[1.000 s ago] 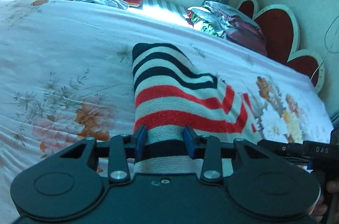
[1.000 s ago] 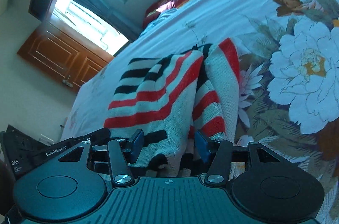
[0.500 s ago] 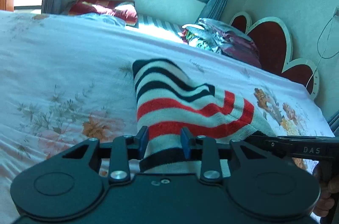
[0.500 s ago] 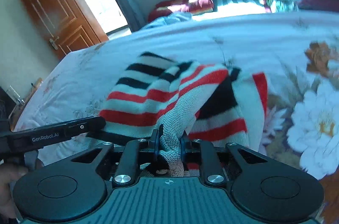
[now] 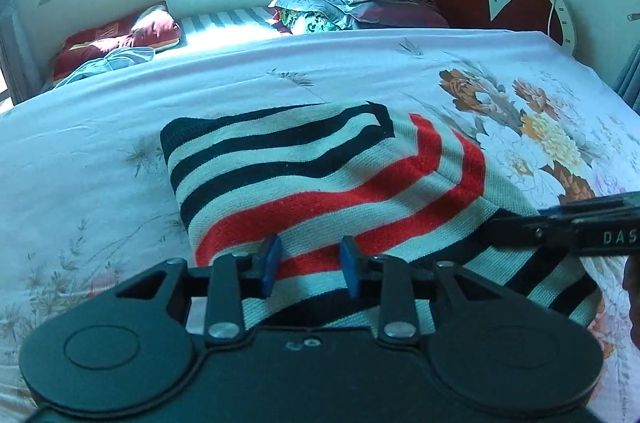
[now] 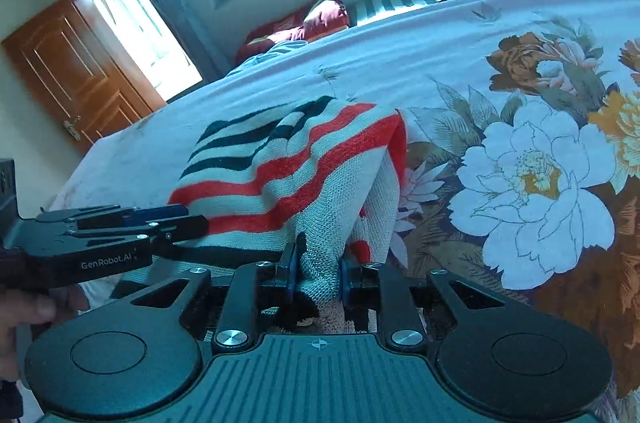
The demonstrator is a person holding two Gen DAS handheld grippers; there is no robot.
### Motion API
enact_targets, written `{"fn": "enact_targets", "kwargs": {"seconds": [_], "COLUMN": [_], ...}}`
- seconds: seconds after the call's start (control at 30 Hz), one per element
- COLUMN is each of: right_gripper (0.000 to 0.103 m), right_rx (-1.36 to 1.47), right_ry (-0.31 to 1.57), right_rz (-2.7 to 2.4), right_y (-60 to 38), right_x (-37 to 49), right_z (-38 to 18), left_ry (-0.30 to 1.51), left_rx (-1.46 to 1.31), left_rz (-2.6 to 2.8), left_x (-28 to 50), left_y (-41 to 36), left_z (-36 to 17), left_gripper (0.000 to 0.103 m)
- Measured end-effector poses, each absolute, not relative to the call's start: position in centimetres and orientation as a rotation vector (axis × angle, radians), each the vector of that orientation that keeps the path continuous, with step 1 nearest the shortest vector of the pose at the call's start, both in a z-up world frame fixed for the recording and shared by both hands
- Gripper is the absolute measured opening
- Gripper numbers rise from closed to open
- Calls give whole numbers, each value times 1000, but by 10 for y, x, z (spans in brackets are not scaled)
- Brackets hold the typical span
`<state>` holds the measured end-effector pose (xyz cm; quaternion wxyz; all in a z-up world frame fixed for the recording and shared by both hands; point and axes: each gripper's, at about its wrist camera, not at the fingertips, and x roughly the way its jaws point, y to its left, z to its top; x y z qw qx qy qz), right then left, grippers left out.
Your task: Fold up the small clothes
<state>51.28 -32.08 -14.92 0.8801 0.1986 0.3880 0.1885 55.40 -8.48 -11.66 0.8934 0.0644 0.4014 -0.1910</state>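
lifting striped sweater higher than before, right gripper still clamped

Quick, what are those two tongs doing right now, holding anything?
Left tongs: open, blue pads apart over the striped knit garment, not pinching it.
Right tongs: closed on a bunched fold of the same garment.

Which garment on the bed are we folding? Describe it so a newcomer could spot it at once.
Start at the bed with its floral sheet. The sweater lies mid-bed, in front of both grippers. It is the only knit with black and red stripes on white; the pile by the headboard is plain maroon and grey.
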Motion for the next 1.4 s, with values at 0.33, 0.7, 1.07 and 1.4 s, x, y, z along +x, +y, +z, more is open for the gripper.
{"fn": "enact_targets", "kwargs": {"seconds": [0.33, 0.7, 1.07, 1.4], "right_gripper": [51, 8, 26, 0], "right_rx": [657, 246, 212, -44], "right_ry": [888, 786, 735, 868], "right_rz": [347, 345, 424, 445], "right_y": [-359, -329, -328, -290], "right_x": [601, 592, 552, 526], "right_z": [-149, -158, -99, -137], "left_ry": [848, 882, 746, 824], "left_rx": [70, 118, 64, 45], "left_rz": [-466, -465, -467, -457], "left_x": [606, 611, 552, 527], "left_y": [-72, -80, -74, -81], "left_z": [-105, -134, -92, -122], "left_gripper": [30, 33, 33, 27]}}
